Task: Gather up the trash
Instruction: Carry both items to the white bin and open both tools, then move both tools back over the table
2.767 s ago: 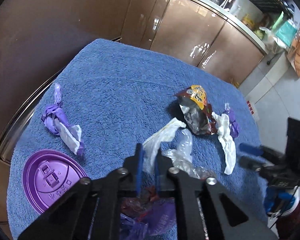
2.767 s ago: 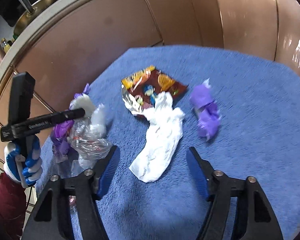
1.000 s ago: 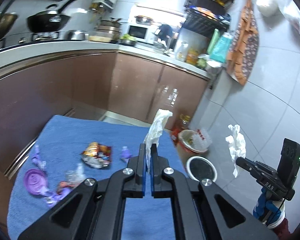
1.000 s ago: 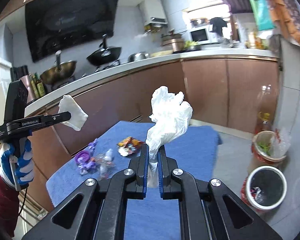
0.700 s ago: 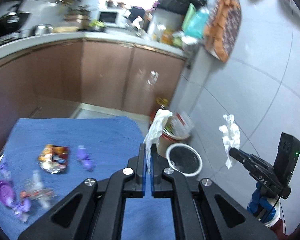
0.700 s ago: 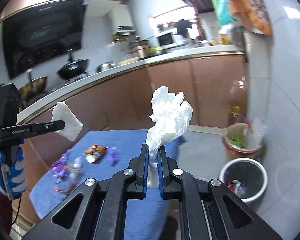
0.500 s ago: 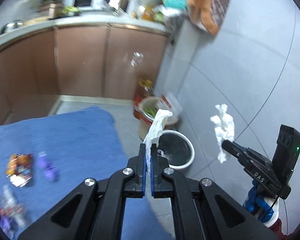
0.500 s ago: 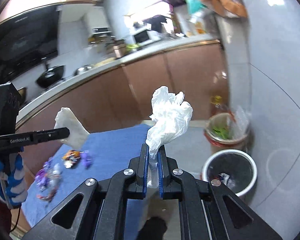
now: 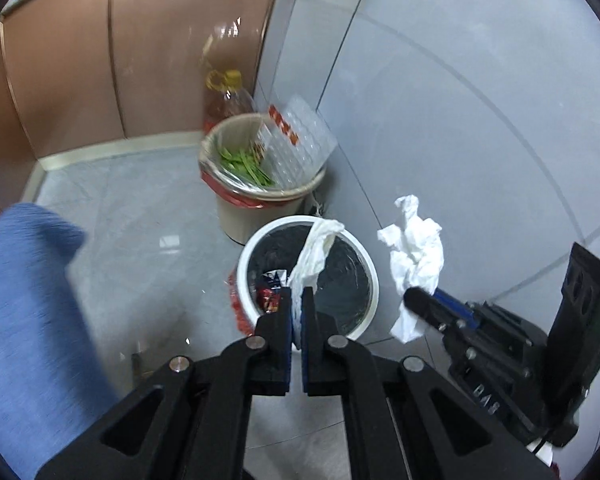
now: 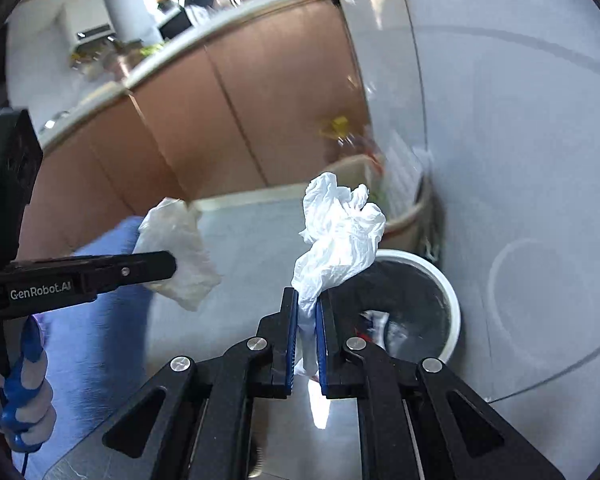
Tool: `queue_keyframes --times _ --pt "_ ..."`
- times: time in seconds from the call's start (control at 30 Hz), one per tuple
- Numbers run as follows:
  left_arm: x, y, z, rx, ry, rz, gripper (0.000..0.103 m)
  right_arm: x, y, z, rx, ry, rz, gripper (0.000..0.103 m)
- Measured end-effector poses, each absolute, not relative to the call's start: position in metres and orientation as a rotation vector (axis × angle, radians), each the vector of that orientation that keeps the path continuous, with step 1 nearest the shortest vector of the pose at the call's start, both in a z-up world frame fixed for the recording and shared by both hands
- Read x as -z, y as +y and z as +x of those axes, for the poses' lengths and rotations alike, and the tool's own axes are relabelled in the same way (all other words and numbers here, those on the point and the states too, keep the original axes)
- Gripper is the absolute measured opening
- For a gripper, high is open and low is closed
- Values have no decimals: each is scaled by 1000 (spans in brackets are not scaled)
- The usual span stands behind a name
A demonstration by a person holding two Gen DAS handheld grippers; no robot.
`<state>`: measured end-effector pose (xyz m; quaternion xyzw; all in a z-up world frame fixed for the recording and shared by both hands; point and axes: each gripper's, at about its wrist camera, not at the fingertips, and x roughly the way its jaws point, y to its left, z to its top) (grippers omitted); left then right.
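1. Grey tiled kitchen floor (image 9: pixel 132 216) beside brown cabinets (image 9: pixel 68 64), with a blue cloth (image 9: pixel 24 300) at the left edge.
2. Holding trash over the white bin (image 9: pixel 308 232), ready for dropping; next, likely centring over the opening and spreading the jaws.
3. Left gripper (image 9: pixel 297 312) clenched on a thin white tissue (image 9: pixel 316 248), angled steeply down at the bin.
4. Right gripper (image 10: pixel 307 320) clamped on a crumpled white tissue (image 10: pixel 340 228), tilted down, bin (image 10: pixel 448 292) just beyond.
5. Beige bin (image 9: pixel 260 200) with green scraps standing behind.
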<state>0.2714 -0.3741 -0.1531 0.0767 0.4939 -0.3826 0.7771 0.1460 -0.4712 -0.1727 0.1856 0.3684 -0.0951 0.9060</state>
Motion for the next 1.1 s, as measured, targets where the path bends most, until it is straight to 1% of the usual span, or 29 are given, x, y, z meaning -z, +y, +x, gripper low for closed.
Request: queue_keyframes --times 0.1,0.2,0.23,0.27,0.3,0.33,0.37,0.4,0.43,0.47,0.7,0.9,0.97,1.0,1.07,1.1 --pt "176 -403 289 843 1109 140 4 194 -487 163 234 800 378 12" --pt "194 -424 303 848 1153 106 5 209 -498 177 263 831 365 12" --pt "199 -429 306 850 1169 90 5 213 -503 181 275 841 360 15" --pt "204 -433 309 853 1186 77 7 217 -505 183 284 852 357 20" --pt "208 -435 311 850 1200 65 9 220 -508 185 292 863 356 24" --pt "211 -436 313 845 1210 52 15 223 -509 186 302 874 353 31" --pt "212 -438 314 844 1215 41 25 224 -510 186 310 879 348 36" --pt "212 -437 313 845 1216 28 31 225 -511 186 314 882 344 37" --pt "211 -434 312 848 1211 19 40 225 -511 184 319 884 342 37" --pt "209 -434 311 848 1206 13 46 225 -511 183 322 884 341 38" --pt "182 -414 292 868 1141 0 46 214 -496 161 337 865 323 42" --pt "137 -380 263 841 1016 31 46 186 -469 141 340 804 289 54" --pt "118 -363 253 818 960 37 46 173 -460 132 353 774 273 63" --pt "111 -356 249 811 937 39 46 164 -455 127 362 755 261 65" --pt "94 -341 239 787 880 51 46 151 -449 120 370 723 247 74" --pt "84 -332 233 775 849 54 46 143 -444 115 376 704 239 77"
